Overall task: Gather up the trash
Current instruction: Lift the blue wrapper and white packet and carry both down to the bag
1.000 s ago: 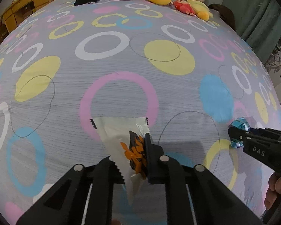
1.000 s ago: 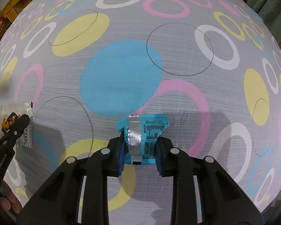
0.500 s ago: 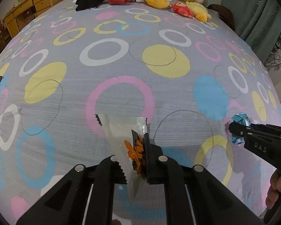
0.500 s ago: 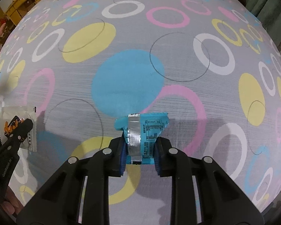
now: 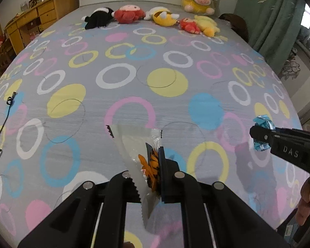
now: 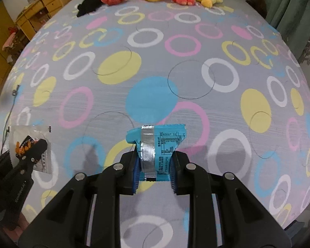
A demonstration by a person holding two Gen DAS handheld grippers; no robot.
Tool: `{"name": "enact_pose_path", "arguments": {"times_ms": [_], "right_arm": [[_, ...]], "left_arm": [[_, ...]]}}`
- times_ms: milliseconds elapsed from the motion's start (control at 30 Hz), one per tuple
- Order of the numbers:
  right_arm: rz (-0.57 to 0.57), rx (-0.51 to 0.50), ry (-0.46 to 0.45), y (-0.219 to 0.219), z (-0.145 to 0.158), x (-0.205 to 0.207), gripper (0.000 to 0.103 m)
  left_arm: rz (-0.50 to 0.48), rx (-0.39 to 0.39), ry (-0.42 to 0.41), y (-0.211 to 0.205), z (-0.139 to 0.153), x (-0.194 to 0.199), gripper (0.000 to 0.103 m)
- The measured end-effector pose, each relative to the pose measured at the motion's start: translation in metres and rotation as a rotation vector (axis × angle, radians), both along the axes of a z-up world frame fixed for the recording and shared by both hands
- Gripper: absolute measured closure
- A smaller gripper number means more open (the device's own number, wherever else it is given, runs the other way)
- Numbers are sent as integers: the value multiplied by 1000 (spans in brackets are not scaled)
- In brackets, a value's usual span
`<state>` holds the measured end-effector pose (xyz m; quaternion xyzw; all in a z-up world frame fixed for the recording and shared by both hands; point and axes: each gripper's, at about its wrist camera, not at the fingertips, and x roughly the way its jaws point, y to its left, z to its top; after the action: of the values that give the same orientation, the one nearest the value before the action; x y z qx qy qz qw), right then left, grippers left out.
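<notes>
Wrappers both gripped: left tool clamped on crinkled white-and-orange foil sachet; right tool pinching folded blue foil packet, clear above circle-print grey bedspread; hold pinch firm, carry level, no bin visible.

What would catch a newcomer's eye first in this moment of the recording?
Each gripper pinches a piece of trash above the ring-patterned bedspread: the left gripper holds a white wrapper with orange print, the right gripper a blue wrapper with a silver band. A row of plush toys lines the far end of the bed.
</notes>
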<state>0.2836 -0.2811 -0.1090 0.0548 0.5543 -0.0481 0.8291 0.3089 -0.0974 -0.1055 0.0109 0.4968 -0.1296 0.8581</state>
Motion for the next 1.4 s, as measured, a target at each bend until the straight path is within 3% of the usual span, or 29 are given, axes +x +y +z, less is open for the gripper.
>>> {"name": "enact_pose_path", "arguments": {"times_ms": [433, 833, 1000, 1400], "right_arm": [[55, 19, -195, 16, 107, -85, 80], [97, 46, -328, 30, 170, -191, 80], [94, 35, -372, 30, 181, -239, 80], [137, 3, -458, 47, 180, -356, 80]], "left_arm": [[-35, -1, -134, 3, 92, -81, 94], [-51, 17, -265, 19, 150, -179, 94], [-62, 50, -297, 25, 153, -221, 94], [-105, 30, -283, 34, 137, -314, 94]]}}
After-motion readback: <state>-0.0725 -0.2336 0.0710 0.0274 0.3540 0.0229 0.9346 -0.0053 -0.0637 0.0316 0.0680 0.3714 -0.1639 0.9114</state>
